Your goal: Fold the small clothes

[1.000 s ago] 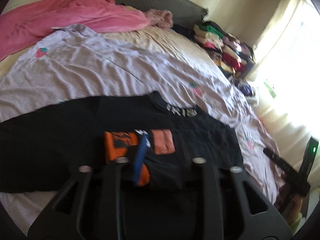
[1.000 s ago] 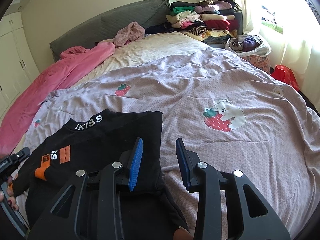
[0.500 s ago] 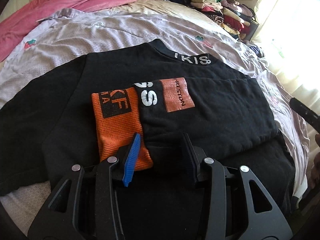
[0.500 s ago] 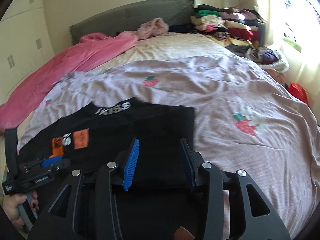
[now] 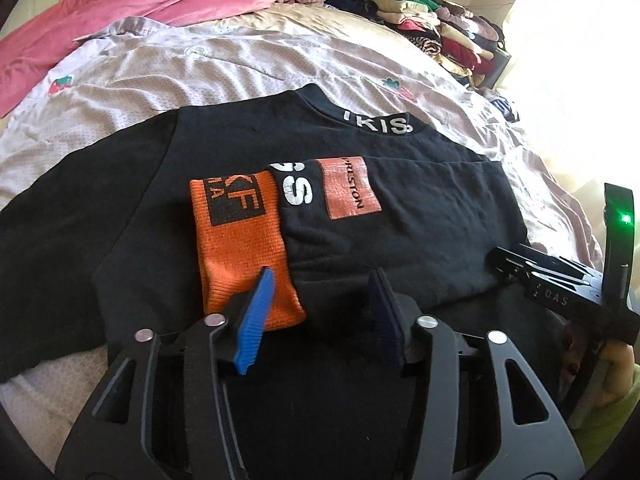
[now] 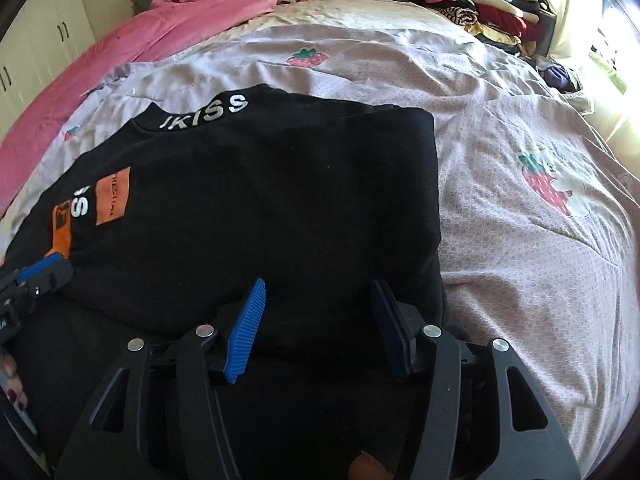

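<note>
A black sweatshirt (image 5: 132, 216) with a white-lettered collar lies on the bed; its right sleeve is folded across the chest, ending in an orange cuff (image 5: 240, 240). My left gripper (image 5: 320, 312) is open, just above the cuff end of that sleeve, holding nothing. My right gripper (image 6: 316, 316) is open over the sweatshirt's (image 6: 260, 184) folded right side, near its lower edge, also empty. The right gripper also shows at the right edge of the left wrist view (image 5: 560, 284), and the left gripper at the left edge of the right wrist view (image 6: 36, 280).
The lilac strawberry-print quilt (image 6: 520, 240) covers the bed. A pink blanket (image 5: 120, 12) lies at the far left. A pile of folded clothes (image 6: 480, 4) sits at the far right by the bright window. White cupboards (image 6: 24, 60) stand to the left.
My left gripper opened and let go of the sleeve cuff, which now lies on the chest. Both grippers have drawn closer and lower over the sweatshirt.
</note>
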{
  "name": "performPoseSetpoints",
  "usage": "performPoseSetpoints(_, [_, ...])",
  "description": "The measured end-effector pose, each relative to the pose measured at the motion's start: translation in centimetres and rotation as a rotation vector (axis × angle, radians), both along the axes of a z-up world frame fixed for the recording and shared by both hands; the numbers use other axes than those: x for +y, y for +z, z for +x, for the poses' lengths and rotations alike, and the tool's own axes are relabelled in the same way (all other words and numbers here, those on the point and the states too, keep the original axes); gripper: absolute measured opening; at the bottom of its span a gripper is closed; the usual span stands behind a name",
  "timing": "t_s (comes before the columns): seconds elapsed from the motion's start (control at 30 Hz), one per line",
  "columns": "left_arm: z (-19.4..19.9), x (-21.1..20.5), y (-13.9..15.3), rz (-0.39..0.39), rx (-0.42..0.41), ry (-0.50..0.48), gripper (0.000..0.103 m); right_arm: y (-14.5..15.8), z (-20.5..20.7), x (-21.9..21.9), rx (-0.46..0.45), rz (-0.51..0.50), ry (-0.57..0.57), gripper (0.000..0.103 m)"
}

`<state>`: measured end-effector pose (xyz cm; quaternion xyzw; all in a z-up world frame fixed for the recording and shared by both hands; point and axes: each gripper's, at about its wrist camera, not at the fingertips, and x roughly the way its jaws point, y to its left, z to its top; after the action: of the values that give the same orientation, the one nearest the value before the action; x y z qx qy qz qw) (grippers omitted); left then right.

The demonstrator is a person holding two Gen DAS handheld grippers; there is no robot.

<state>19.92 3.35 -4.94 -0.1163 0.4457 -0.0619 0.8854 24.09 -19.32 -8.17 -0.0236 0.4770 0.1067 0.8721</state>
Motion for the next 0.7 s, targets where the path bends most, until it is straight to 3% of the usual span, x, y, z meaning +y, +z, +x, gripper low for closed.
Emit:
performPoseSetpoints(0.13, [-0.5, -0.1, 0.5, 0.016, -0.006, -0.008, 0.056, 0.1, -0.6, 0.3, -0.014, -0.004, 0.005, 0.058])
performPoseSetpoints(0.27, [-1.1, -0.2, 0.9, 0.024, -0.008, -0.006, 0.057, 0.8, -0.9, 0.0, -0.014, 0.031, 0.005, 0.063])
performPoseSetpoints(0.37, [-1.4, -0.1, 1.2, 0.026, -0.011, -0.005, 0.066, 1.3, -1.0, 0.2, -0.022, 0.052, 0.011, 0.071])
performPoseSetpoints(0.47, [-1.8, 0.1, 1.5, 0.029, -0.017, 0.005, 0.07, 1.8, -1.4, 0.5, -0.036, 0.056, 0.025, 0.072])
performPoseSetpoints(0.57, [-2.3, 0.6, 1.5, 0.026, -0.012, 0.026, 0.085, 2.3, -1.8, 0.9, -0.052, 0.068, 0.04, 0.072])
performPoseSetpoints(0.7, [-2.9, 1.2, 1.7, 0.025, -0.015, 0.045, 0.09, 3.0, -2.2, 1.4, -0.072, 0.08, 0.058, 0.072])
